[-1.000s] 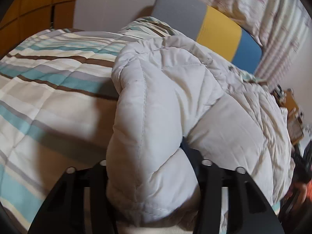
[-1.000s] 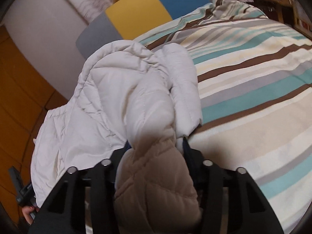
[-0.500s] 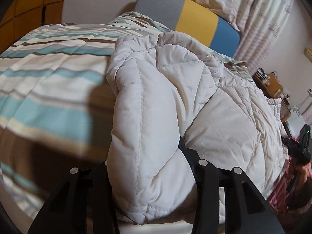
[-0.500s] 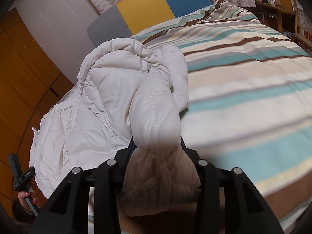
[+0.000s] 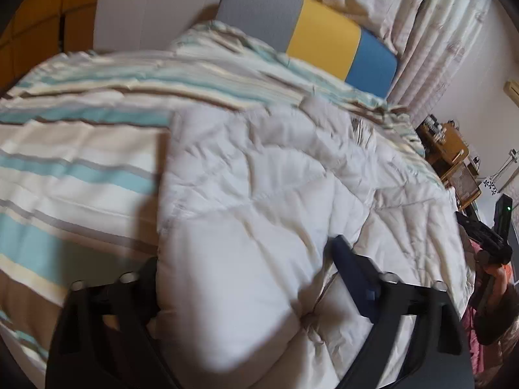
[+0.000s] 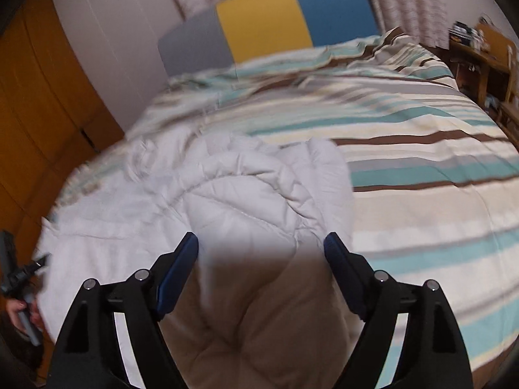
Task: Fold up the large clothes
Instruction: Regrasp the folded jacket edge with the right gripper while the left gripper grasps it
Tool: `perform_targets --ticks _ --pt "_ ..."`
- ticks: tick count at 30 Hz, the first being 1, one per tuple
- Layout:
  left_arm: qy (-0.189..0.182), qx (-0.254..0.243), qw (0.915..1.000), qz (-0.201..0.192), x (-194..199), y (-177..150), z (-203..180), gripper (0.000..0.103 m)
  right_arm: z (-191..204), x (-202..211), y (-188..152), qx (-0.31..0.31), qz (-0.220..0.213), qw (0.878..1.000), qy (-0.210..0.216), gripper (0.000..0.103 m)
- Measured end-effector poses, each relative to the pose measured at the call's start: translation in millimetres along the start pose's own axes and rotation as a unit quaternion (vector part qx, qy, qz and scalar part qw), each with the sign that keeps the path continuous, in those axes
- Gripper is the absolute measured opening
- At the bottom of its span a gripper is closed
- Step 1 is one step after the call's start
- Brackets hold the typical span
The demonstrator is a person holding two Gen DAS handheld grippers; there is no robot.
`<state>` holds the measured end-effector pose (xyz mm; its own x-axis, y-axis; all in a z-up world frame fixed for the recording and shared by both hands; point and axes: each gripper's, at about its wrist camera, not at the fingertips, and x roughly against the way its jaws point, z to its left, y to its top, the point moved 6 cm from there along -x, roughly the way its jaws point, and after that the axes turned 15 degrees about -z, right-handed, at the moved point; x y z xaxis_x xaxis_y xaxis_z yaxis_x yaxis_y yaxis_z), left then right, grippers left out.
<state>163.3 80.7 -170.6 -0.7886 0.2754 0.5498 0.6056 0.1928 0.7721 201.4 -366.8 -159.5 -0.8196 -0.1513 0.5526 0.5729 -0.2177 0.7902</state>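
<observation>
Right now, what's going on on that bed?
A person is folding a white puffer jacket on the striped duvet, with a hand-held gripper in each hand. Both have just opened. The left hand-held gripper has padding bulging between its spread jaws; the right hand-held gripper straddles a fold without pressing it. The jacket lies slumped on the bed, released after a fold.

Matt quilted cloth jacket (image 5: 259, 194) on soft striped cloth bedding (image 5: 81, 149)
</observation>
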Motion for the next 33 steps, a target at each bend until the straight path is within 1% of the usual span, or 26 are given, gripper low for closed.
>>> perform_targets --ticks 1,2,3,4,5,7,10,11,12,13,14,16,17,18,20,22,24,26,28,29,30,31,33 --pt "0.009 -0.003 1.0000 -0.002 -0.9 0.3 -0.7 0.059 2.1 -5.7 -0.4 0.015 0.006 1.000 -0.008 0.057" --pt "0.013 -0.003 0.9999 -0.007 1.8 0.8 -0.9 0.050 6.4 -8.7 -1.4 0.029 0.009 0.999 -0.014 0.040" --pt "0.017 0.000 0.9998 -0.014 6.1 3.3 0.4 0.037 12.7 -3.3 -4.0 0.031 0.004 0.999 -0.012 0.028" --pt "0.019 0.010 0.9995 -0.023 12.6 8.7 3.3 0.029 14.1 0.5 -0.3 0.027 -0.004 1.000 -0.007 0.024" --pt "0.018 0.019 0.9991 -0.033 18.8 13.3 5.3 0.026 14.5 6.8 6.4 0.027 -0.017 0.999 -0.009 0.021" --pt "0.010 0.031 0.9973 -0.065 33.9 31.6 5.8 0.021 16.2 19.4 14.8 0.034 -0.043 0.998 -0.013 0.019" --pt "0.009 0.022 0.9933 -0.113 47.1 62.3 -4.5 0.020 26.7 38.4 44.9 0.044 -0.092 0.995 -0.006 0.017" --pt "0.011 0.017 0.9909 -0.133 48.7 73.7 -9.7 0.020 29.5 42.4 57.7 0.046 -0.113 0.992 -0.009 0.017" --pt "0.015 0.009 0.9873 -0.158 48.8 88.1 -15.8 0.020 31.2 43.9 65.9 0.048 -0.126 0.991 -0.012 0.017" --pt "0.019 0.007 0.9843 -0.175 46.4 99.0 -20.5 0.020 32.1 43.8 74.1 0.050 -0.139 0.989 -0.017 0.017" --pt "0.022 0.008 0.9823 -0.186 42.0 107.5 -23.8 0.020 31.4 38.9 84.4 0.045 -0.154 0.987 -0.023 0.017" --pt "0.032 0.016 0.9764 -0.213 25.9 127.7 -29.5 0.020 29.4 28.0 96.0 0.028 -0.165 0.985 -0.030 0.017" --pt "0.042 0.011 0.9748 -0.219 18.2 133.5 -31.1 0.020 26.5 18.3 99.7 0.021 -0.169 0.985 -0.038 0.017" --pt "0.062 -0.001 0.9724 -0.225 3.5 140.4 -34.1 0.020 23.5 8.9 101.1 0.019 -0.171 0.984 -0.045 0.017" --pt "0.086 -0.025 0.9711 -0.221 -16.2 143.7 -33.5 0.020 17.7 -18.1 100.1 0.024 -0.166 0.984 -0.067 0.017" --pt "0.114 -0.051 0.9705 -0.206 -45.7 144.8 -33.1 0.020 10.6 -44.3 96.0 0.029 -0.153 0.984 -0.084 0.018" --pt "0.141 -0.071 0.9704 -0.183 -72.0 139.3 -26.7 0.020 5.3 -67.9 91.4 0.031 -0.134 0.986 -0.094 0.018" --pt "0.154 -0.069 0.9724 -0.161 -92.5 130.2 -13.7 0.020 -4.2 -90.9 82.0 0.027 -0.113 0.988 -0.105 0.019" --pt "0.164 -0.062 0.9743 -0.141 -106.3 118.6 -1.2 0.022 -10.2 -103.1 74.6 0.021 -0.101 0.989 -0.109 0.022" --pt "0.168 -0.058 0.9748 -0.135 -110.9 114.1 3.7 0.023 -13.6 -110.3 68.0 0.021 -0.093 0.989 -0.111 0.026" --pt "0.172 -0.052 0.9757 -0.125 -117.4 106.7 10.4 0.026 -15.4 -115.0 63.7 0.023 -0.086 0.989 -0.114 0.029" --pt "0.174 -0.048 0.9762 -0.120 -118.2 100.7 14.6 0.029 -17.2 -122.7 57.4 0.030 -0.074 0.989 -0.121 0.030" --pt "0.178 -0.047 0.9767 -0.110 -124.8 89.2 20.7 0.033 -17.0 -134.4 47.0 0.045 -0.053 0.988 -0.136 0.034"
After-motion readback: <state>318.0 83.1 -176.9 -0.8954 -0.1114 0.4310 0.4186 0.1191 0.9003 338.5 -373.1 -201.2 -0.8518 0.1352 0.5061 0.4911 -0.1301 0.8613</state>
